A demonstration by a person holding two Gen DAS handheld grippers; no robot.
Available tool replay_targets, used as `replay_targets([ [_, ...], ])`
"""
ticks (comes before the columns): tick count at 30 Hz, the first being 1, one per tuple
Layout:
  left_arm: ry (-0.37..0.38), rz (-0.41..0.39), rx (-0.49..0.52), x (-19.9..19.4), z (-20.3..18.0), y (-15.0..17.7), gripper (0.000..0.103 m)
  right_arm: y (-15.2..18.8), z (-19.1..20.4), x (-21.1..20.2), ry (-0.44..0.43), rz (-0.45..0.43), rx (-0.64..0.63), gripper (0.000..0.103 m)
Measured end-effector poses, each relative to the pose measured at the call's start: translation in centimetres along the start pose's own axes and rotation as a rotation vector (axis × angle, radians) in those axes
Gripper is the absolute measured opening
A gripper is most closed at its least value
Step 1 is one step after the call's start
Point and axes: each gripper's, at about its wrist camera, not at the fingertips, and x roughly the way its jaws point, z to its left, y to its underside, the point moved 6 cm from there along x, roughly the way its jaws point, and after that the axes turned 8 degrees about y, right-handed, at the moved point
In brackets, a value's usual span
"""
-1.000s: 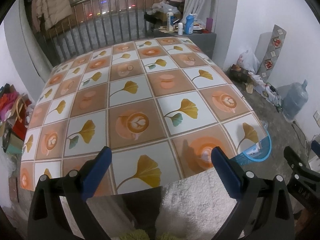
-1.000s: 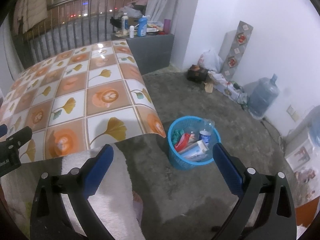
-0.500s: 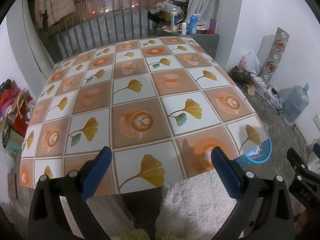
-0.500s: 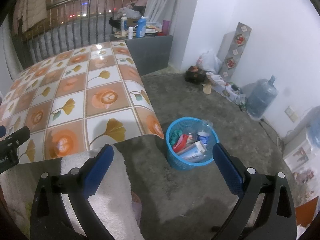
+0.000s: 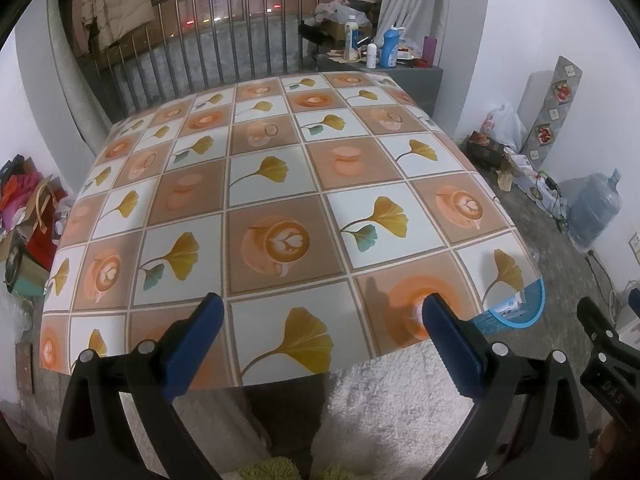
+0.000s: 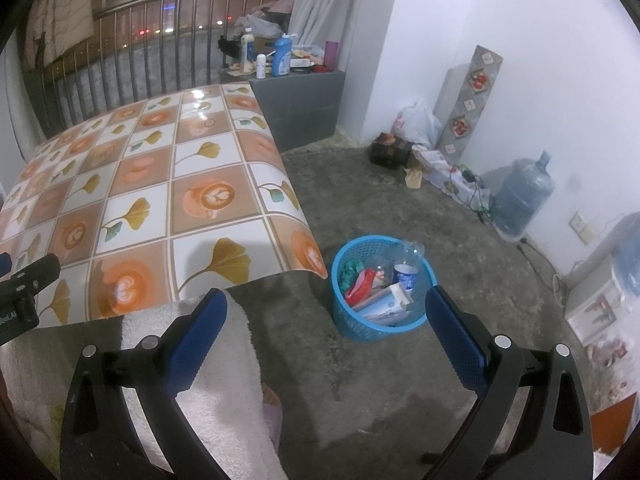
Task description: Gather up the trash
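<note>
A blue plastic basket (image 6: 352, 316) stands on the concrete floor by the table's near right corner. It holds trash: a clear bottle (image 6: 410, 250), a red wrapper (image 6: 360, 285), a white box (image 6: 386, 300) and a cup (image 6: 405, 276). Its rim shows past the table corner in the left wrist view (image 5: 516, 320). My left gripper (image 5: 320, 326) is open and empty over the table's near edge. My right gripper (image 6: 326, 322) is open and empty, held above the floor just short of the basket. The table (image 5: 276, 184) has a tiled leaf and coffee cloth.
A grey cabinet (image 6: 304, 100) with bottles stands behind the table. A metal railing (image 5: 224, 40) runs along the back. A water jug (image 6: 520, 200), bags and boxes lie along the right wall. A fluffy white garment (image 6: 216, 392) is just below both grippers.
Both views have drifted slightly, the left wrist view a little higher over the table. Both grippers stay open and empty. The basket has not moved.
</note>
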Motion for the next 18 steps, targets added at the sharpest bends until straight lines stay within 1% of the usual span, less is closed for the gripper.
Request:
replay_targets([
  [18, -0.001, 0.004, -0.009, 0.07, 0.24, 0.00, 0.097, 0.06, -0.27, -0.19, 0.001, 0.004, 0.008, 0.095],
])
